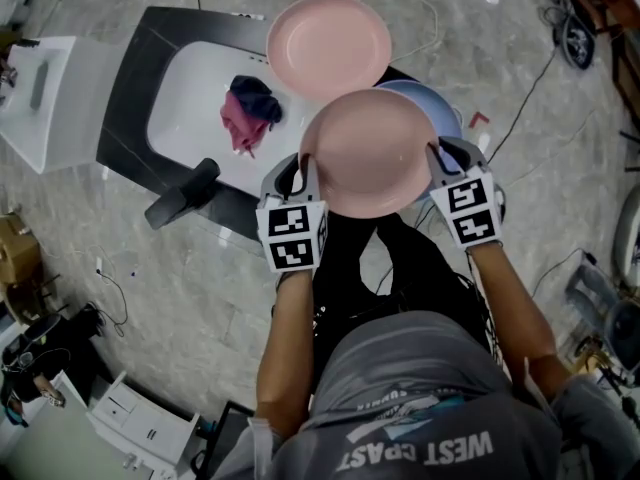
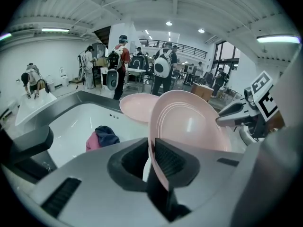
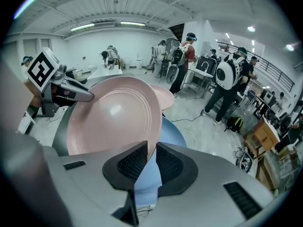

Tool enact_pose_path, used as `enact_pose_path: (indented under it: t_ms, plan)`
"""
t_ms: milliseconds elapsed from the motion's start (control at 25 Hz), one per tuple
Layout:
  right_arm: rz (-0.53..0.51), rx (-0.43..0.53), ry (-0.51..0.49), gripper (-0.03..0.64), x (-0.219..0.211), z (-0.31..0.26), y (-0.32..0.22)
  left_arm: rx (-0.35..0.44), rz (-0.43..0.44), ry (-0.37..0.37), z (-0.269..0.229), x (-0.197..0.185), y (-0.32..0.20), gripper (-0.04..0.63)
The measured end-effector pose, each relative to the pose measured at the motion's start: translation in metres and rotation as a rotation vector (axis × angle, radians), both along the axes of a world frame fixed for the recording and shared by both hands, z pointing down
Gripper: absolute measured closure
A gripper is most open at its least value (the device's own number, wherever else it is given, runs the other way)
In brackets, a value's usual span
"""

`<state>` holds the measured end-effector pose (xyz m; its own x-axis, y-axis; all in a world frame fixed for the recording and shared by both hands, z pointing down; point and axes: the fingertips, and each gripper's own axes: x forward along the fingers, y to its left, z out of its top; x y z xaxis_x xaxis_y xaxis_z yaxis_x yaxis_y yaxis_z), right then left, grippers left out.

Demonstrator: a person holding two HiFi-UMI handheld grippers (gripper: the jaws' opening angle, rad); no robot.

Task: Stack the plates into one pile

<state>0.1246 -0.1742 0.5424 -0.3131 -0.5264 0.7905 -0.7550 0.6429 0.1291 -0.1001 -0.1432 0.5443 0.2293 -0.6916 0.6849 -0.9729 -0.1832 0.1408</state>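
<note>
Holding a pink plate [image 1: 370, 153] in the air by two opposite edges, roughly level; pinching its left rim with the left gripper [image 2: 151, 160], both pads pressed against the two faces of the thin edge; pinching its right rim with the right gripper [image 3: 150, 162], jaws drawn in on the edge, seemingly tight, though hard to judge from so steep an angle. Hanging partly over a blue plate [image 1: 447, 111], which lies below and shows past the held plate's far right side. Farther off, just beside the blue plate, a second pink plate [image 1: 328, 46], lying at the far right corner of the dark surround [image 1: 130, 98] of a white basin [image 1: 190, 88]. Inside the basin, a crumpled pink and dark cloth [image 1: 248, 113], well apart from all three plates.
</note>
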Motion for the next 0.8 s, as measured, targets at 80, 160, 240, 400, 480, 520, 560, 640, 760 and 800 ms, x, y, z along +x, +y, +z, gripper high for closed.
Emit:
enact_pose_path:
  t_ms: [80, 160, 240, 400, 480, 520, 560, 640, 760, 800]
  plan:
    - [-0.013, -0.012, -0.005, 0.538, 0.0, 0.003, -0.006, -0.012, -0.014, 0.006, 0.003, 0.001, -0.006, 0.552]
    - [-0.023, -0.024, -0.008, 0.535, 0.0, 0.006, -0.011, -0.026, -0.024, 0.011, 0.007, 0.001, -0.01, 0.551]
    - [-0.032, -0.035, -0.008, 0.534, 0.001, 0.008, -0.015, -0.037, -0.029, 0.02, 0.01, 0.003, -0.014, 0.551]
    - [-0.047, -0.057, -0.008, 0.532, 0.005, 0.013, -0.022, -0.058, -0.036, 0.037, 0.016, 0.007, -0.019, 0.549]
    - [-0.048, -0.066, -0.006, 0.531, 0.007, 0.016, -0.025, -0.067, -0.036, 0.044, 0.019, 0.01, -0.023, 0.549]
    - [-0.047, -0.071, -0.004, 0.531, 0.009, 0.017, -0.027, -0.071, -0.035, 0.047, 0.02, 0.011, -0.024, 0.549]
    - [-0.046, -0.074, -0.001, 0.531, 0.011, 0.019, -0.029, -0.075, -0.033, 0.05, 0.021, 0.013, -0.026, 0.549]
    - [-0.045, -0.081, 0.005, 0.529, 0.014, 0.022, -0.032, -0.083, -0.027, 0.055, 0.024, 0.016, -0.028, 0.549]
    - [-0.045, -0.091, 0.016, 0.529, 0.02, 0.027, -0.034, -0.095, -0.015, 0.06, 0.031, 0.022, -0.031, 0.548]
    - [-0.046, -0.093, 0.02, 0.528, 0.022, 0.029, -0.035, -0.1, -0.011, 0.061, 0.033, 0.025, -0.031, 0.546]
